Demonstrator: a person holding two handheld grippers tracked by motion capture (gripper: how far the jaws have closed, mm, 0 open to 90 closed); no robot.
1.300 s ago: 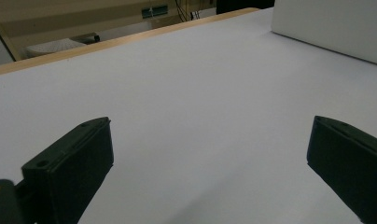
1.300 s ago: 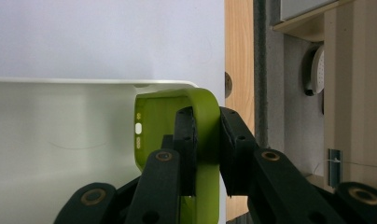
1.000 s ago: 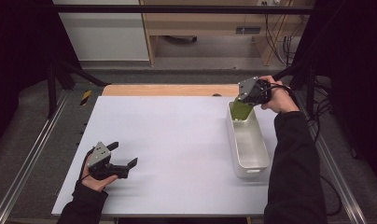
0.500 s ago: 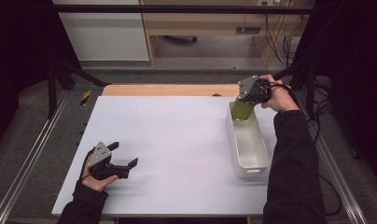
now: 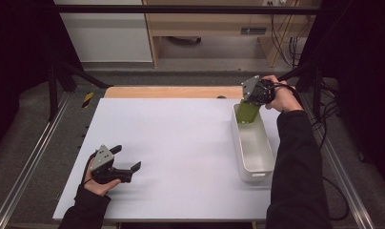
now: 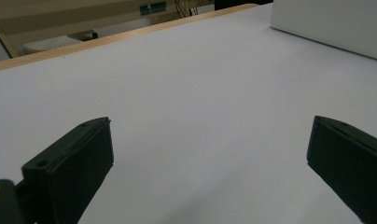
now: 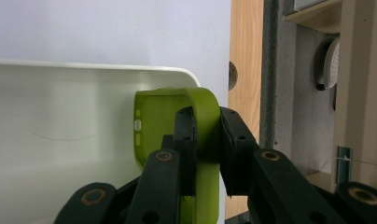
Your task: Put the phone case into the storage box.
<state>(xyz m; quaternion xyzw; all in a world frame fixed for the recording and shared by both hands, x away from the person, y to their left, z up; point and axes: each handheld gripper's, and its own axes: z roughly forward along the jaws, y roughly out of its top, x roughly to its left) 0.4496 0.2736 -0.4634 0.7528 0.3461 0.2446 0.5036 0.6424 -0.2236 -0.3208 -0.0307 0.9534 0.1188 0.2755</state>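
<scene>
A lime-green phone case [image 5: 248,112] [image 7: 177,116] hangs over the far end of a white rectangular tub [image 5: 251,143] [image 7: 60,140] at the table's right side. My right gripper [image 5: 251,98] [image 7: 206,140] is shut on the case's edge, one pad inside its shell and one outside. My left gripper [image 5: 127,158] [image 6: 210,158] rests near the front left of the white table [image 5: 181,143], jaws open and nothing between them.
The tub stands along the table's right edge, its long side running front to back. A wooden strip [image 5: 171,92] borders the table's far edge. Metal rails [image 5: 33,157] run along both sides. A shelf unit [image 5: 214,28] stands behind the table.
</scene>
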